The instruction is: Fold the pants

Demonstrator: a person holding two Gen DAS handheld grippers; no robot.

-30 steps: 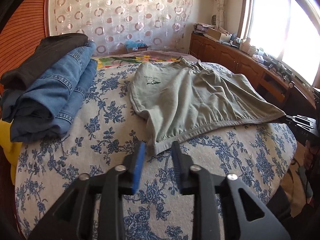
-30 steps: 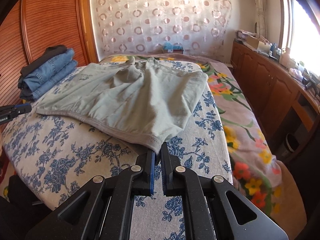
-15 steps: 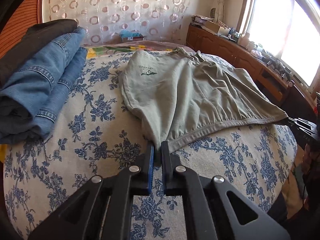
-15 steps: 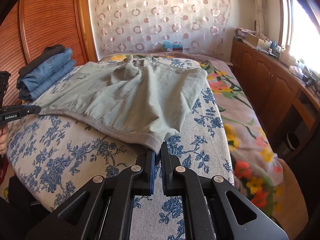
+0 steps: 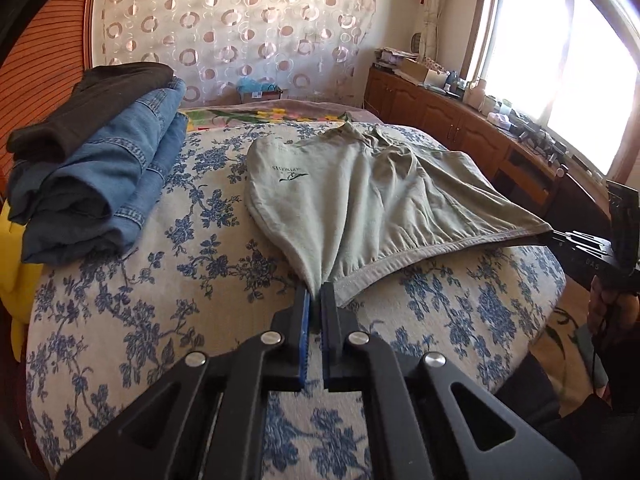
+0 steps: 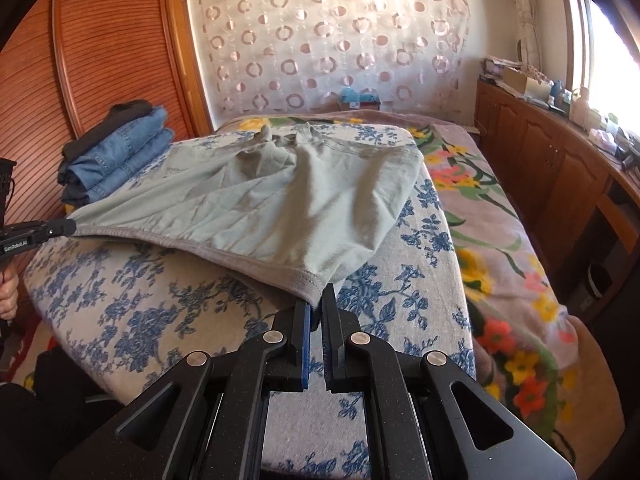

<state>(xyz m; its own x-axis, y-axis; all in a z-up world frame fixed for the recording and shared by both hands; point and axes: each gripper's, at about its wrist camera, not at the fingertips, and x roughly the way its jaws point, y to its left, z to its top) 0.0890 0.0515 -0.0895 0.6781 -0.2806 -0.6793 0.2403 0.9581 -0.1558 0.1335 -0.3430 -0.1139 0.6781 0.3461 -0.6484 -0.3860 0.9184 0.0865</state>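
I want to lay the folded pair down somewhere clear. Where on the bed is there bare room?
Bare floral cover lies between the jeans stack and the green pants, and along the near edge. The far left corner is crowded with that stack.

On the left gripper [image 6: 38, 232], at the left edge of the right wrist view, small white letters read "GenRobot.AI". The green pants [image 5: 360, 200] carry a dark printed word with a small emblem under it, seen upside down in the upper middle of the left wrist view; the letters are too small to read. The right gripper [image 5: 584, 252], at the right edge there, has faint marks, not readable with certainty.
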